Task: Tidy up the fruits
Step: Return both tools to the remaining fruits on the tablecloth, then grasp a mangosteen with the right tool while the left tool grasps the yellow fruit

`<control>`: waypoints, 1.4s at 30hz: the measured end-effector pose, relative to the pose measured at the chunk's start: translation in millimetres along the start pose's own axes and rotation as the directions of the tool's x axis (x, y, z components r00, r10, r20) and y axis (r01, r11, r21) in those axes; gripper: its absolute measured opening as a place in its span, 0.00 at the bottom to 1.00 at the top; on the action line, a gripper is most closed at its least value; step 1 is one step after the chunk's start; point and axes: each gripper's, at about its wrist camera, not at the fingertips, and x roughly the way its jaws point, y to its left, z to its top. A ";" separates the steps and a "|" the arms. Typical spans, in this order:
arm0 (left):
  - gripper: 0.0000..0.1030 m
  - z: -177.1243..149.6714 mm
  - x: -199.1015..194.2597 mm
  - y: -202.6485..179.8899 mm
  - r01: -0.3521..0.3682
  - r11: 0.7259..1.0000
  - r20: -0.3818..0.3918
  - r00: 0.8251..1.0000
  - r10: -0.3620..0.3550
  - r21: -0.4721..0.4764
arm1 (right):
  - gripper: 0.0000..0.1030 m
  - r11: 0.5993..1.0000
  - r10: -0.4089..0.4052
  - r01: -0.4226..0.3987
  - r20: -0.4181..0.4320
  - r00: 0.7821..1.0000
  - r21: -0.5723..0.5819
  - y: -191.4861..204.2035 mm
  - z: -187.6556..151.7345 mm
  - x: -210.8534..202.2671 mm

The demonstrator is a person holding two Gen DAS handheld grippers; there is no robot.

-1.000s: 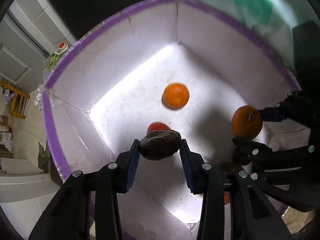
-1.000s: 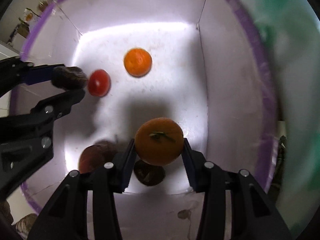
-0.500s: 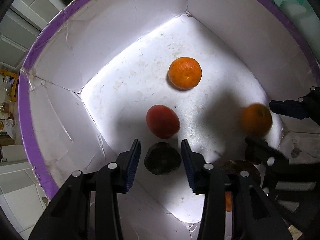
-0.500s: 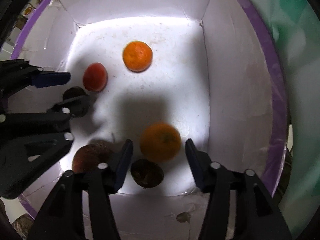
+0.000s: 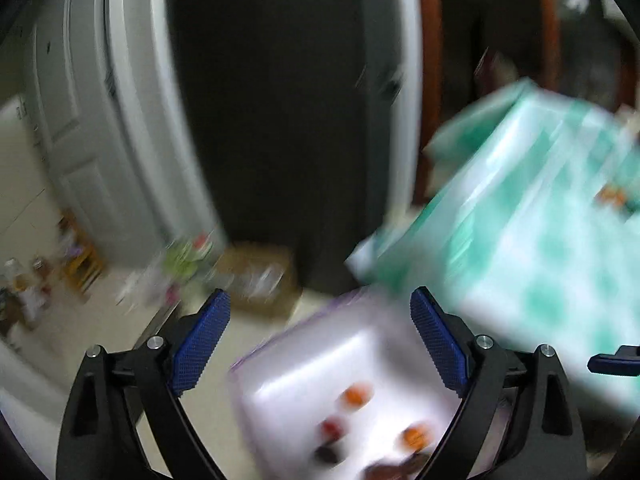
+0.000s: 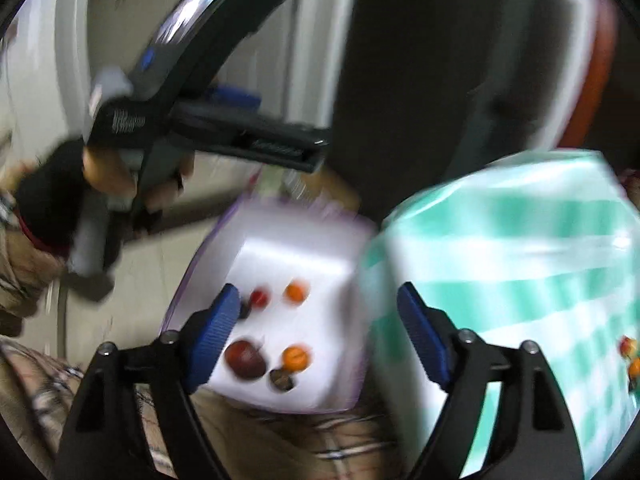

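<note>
Both claws have risen out of the box [image 6: 280, 240] since the earlier frame, leaving dark fruit [image 5: 326, 454] and orange [image 6: 295, 356] on its floor. Left claw [image 5: 320, 344] and right claw [image 6: 316, 336] have just been opening, empty. Green-checked bench [image 6: 520, 260] at 3 o'clock.

No text, label, brand or number can be read in either view. The one candidate is a patch of pale lettering on the black handle of the left gripper [image 6: 256, 136], seen from the right wrist view, and motion blur leaves it illegible.
</note>
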 end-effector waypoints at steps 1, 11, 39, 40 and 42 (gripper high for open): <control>0.86 9.4 -9.7 -11.6 0.061 0.998 0.029 0.998 -0.061 -0.004 | 0.82 0.998 -0.048 0.047 0.034 0.998 0.037 -18.9 -1.1 -16.5; 0.86 32.8 51.2 -256.4 0.535 0.839 -0.164 0.840 -0.516 0.097 | 0.89 0.762 -0.436 0.444 -0.133 0.890 0.472 -218.5 -114.4 -97.2; 0.86 46.3 215.5 -440.8 0.685 0.728 -0.343 0.681 -0.647 -0.014 | 0.62 0.445 -0.432 0.652 -0.491 0.757 0.614 -598.8 -232.0 -5.8; 0.86 46.1 215.5 -441.1 0.685 0.729 -0.344 0.681 -0.646 -0.013 | 0.62 0.446 -0.430 0.654 -0.495 0.755 0.611 -601.6 -231.9 -2.8; 0.86 46.0 215.6 -441.6 0.683 0.730 -0.345 0.683 -0.644 -0.011 | 0.62 0.445 -0.431 0.655 -0.495 0.754 0.611 -607.4 -231.0 2.5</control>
